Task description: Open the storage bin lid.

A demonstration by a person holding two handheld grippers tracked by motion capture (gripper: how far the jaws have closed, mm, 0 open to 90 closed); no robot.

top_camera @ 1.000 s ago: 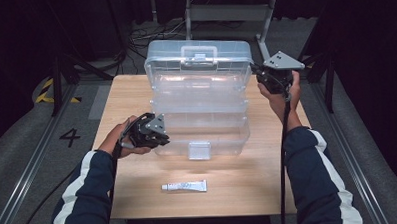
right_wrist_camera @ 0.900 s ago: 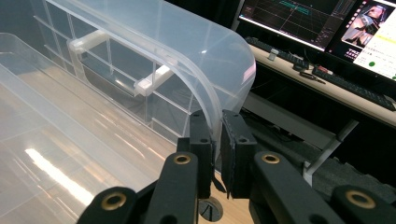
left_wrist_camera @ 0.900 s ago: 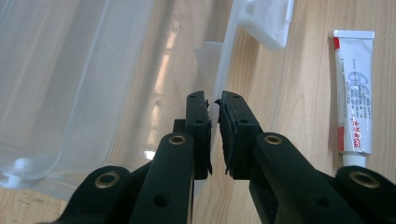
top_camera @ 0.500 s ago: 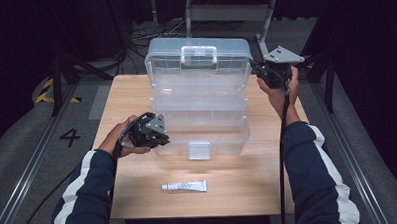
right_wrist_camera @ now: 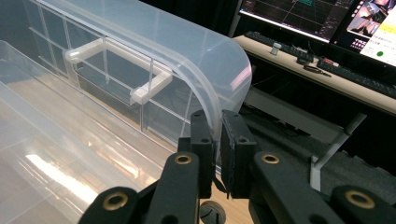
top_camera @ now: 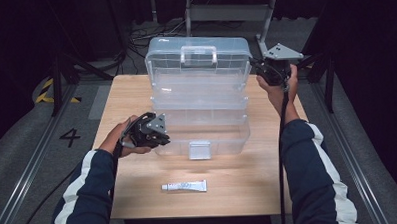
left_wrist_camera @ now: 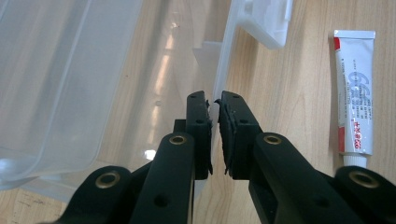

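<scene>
Clear plastic storage box (top_camera: pixel 199 112) sits open on the wooden table (top_camera: pixel 139 194), taking up the middle and far part of the top, its back reaching the far edge. Lid (top_camera: pixel 197 59) stands raised at the far side with the white carry handle (top_camera: pixel 198 54) facing the person; stepped tray tiers are spread out below it, and the front latch (top_camera: pixel 199 149) hangs on the near wall. Left gripper (top_camera: pixel 154 133) is at the box's near left corner, held low over the table in the person's left hand (top_camera: pixel 118 141); in the left gripper view its jaws are nearly closed, pinching the thin clear rim of the box's wall (left_wrist_camera: pixel 223 74) between the pads. Right gripper (top_camera: pixel 271 73) is up at the far right corner of the table, held by the right hand (top_camera: pixel 281 89) with the grey plate on top; in the right gripper view its jaws are drawn narrow around the curved right edge of the lid (right_wrist_camera: pixel 224 93), gripping it. A small white tube (top_camera: pixel 184 185) with red print lies flat on the bare wood near the near edge, in front of the box and well apart from it, cap end pointing left in the high view. Striped dark sleeves (top_camera: pixel 309 178) come in from the near side. Monitors (right_wrist_camera: pixel 327 23) and a keyboard sit on a desk beyond the table in the right gripper view.
</scene>
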